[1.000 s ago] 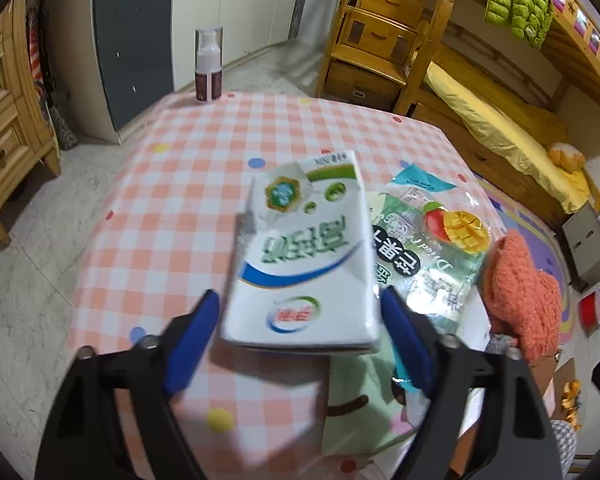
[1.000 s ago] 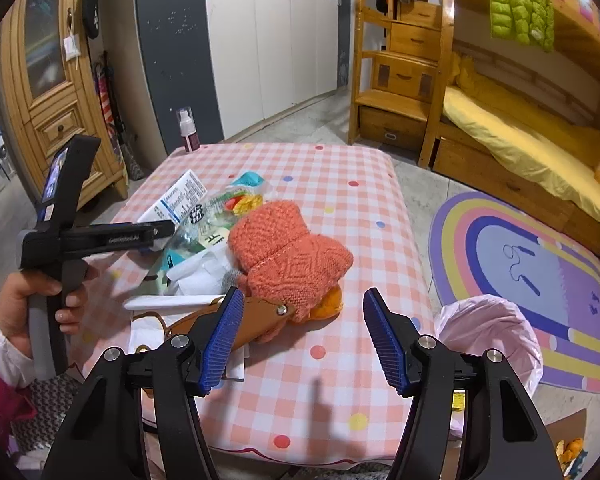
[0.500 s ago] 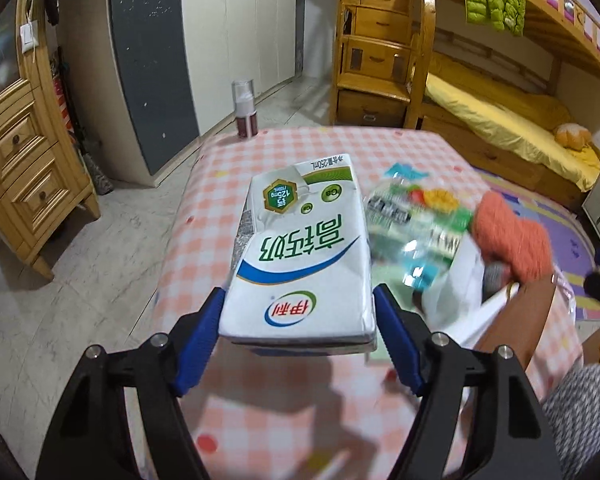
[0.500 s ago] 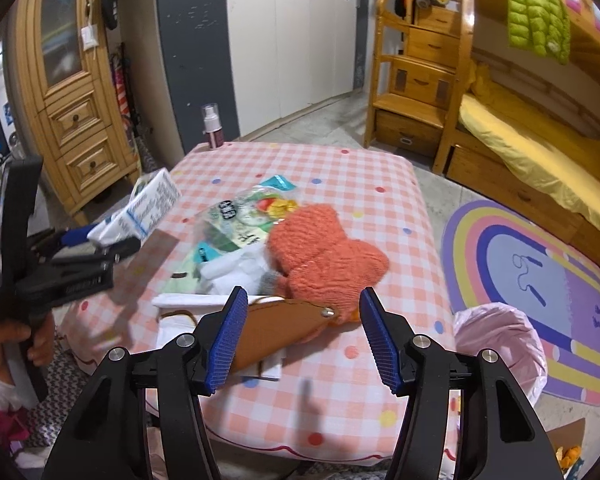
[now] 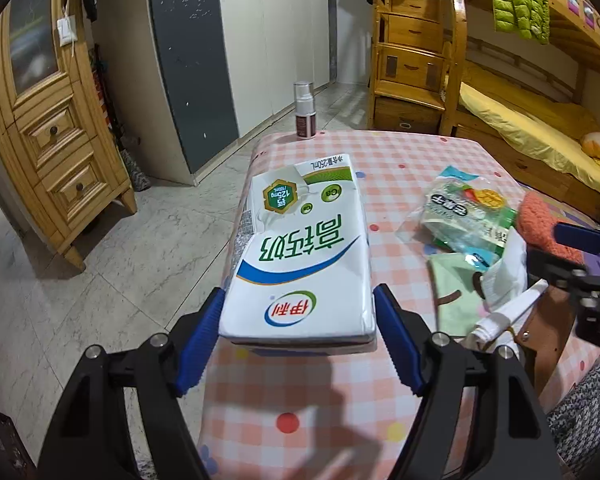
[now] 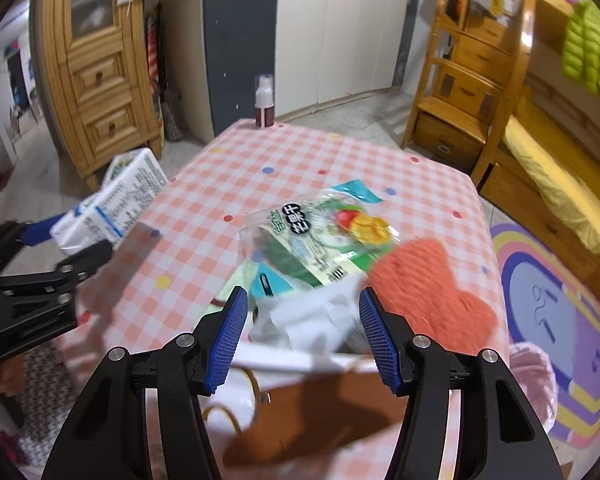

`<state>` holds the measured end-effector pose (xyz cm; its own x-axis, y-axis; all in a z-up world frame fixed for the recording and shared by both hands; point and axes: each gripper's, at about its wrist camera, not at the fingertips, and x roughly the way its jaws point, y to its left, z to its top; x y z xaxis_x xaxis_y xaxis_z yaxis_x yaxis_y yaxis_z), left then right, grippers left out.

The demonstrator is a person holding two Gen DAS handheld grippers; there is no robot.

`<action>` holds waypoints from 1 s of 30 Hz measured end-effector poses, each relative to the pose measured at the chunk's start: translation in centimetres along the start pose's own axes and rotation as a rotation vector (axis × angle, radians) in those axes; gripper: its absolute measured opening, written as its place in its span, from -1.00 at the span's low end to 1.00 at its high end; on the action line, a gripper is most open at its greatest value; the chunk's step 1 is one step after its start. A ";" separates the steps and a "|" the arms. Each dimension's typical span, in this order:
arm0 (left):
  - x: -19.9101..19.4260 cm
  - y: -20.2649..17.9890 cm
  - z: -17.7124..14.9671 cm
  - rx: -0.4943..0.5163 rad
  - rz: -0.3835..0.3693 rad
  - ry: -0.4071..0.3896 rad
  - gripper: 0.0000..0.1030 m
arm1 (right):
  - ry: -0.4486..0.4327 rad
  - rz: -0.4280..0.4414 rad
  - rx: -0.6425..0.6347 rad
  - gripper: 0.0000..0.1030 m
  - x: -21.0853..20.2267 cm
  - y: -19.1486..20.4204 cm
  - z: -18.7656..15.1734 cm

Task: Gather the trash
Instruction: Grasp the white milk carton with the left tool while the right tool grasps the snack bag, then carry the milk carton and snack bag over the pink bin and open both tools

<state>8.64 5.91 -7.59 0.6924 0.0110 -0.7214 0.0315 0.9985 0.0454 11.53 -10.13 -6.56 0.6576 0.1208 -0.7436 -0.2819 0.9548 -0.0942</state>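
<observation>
Your left gripper (image 5: 298, 336) is pinching a white milk carton (image 5: 300, 264) by its sides, both blue pads pressed against it, and you are holding it clear above the near left corner of the table (image 5: 380, 164), partly over the floor. From the right wrist view the same carton (image 6: 118, 200) is showing at the left, jutting out past the table edge in the left gripper (image 6: 66, 240). Your right gripper (image 6: 302, 336) is standing spread, its pads touching nothing, and it is hovering over the pile at the table's near right side: a brown leather piece (image 6: 320, 412) nearest you, then a white rolled paper (image 6: 288, 364) and crumpled white tissue (image 6: 312, 316) lying between the jaws' line of sight. This view is blurred, so finer contact is hard to tell. Just beyond the tissue a clear snack bag (image 6: 320, 236) with a mango print is lying on a pale green cloth (image 5: 456, 300), and an orange knitted piece (image 6: 436, 292) is lying just to its right. At the table's far edge a pump bottle (image 6: 265, 100) is standing upright. To the right of the table, a pink-lined bin (image 6: 534, 384) is sitting on the floor by a rainbow rug (image 6: 556, 300).
</observation>
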 end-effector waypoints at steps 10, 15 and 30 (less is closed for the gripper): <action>1.5 1.6 -0.3 -0.040 -0.012 0.024 0.41 | 0.096 -0.084 -0.068 0.43 6.8 2.6 1.6; 1.6 1.3 -0.5 -0.041 -0.022 0.029 0.41 | 0.093 -0.148 -0.105 0.27 7.5 3.1 2.0; -1.0 0.6 0.2 -0.032 -0.037 -0.029 0.41 | -0.087 -0.130 0.026 -1.00 1.0 -1.9 5.0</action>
<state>8.13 6.54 -6.68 0.7116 -0.0267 -0.7021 0.0341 0.9994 -0.0034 16.19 -10.48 -3.84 0.7455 0.0179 -0.6662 -0.1733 0.9704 -0.1679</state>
